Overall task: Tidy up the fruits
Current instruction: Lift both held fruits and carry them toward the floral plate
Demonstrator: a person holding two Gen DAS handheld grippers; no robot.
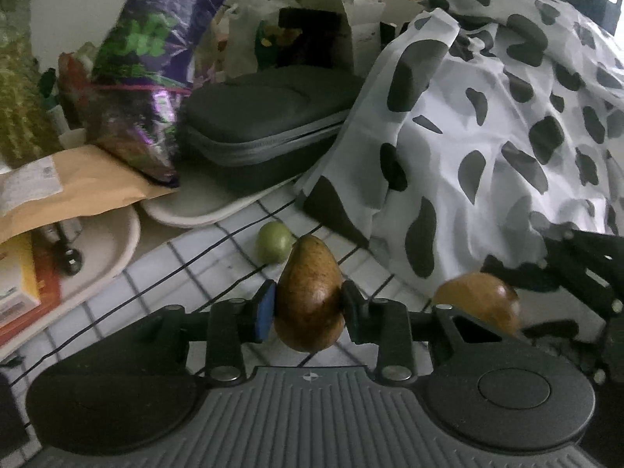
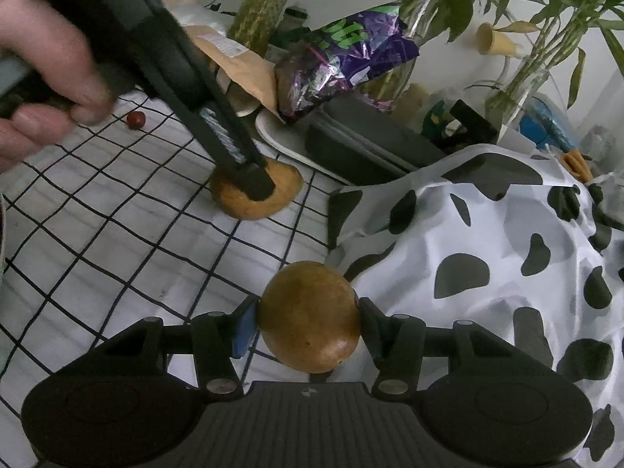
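Note:
My left gripper is shut on a brown pear, stem end pointing away. It also shows in the right wrist view, where the left gripper holds it low on the grid-patterned cloth. My right gripper is shut on a second brown pear; that pear also shows in the left wrist view at the right. A small green fruit lies on the cloth beyond the left pear. A small red fruit lies far left.
A cow-print fabric is heaped on the right. A grey zip case rests on a white tray. A purple foil bag, a brown envelope, another white dish and plants in glass vases crowd the back.

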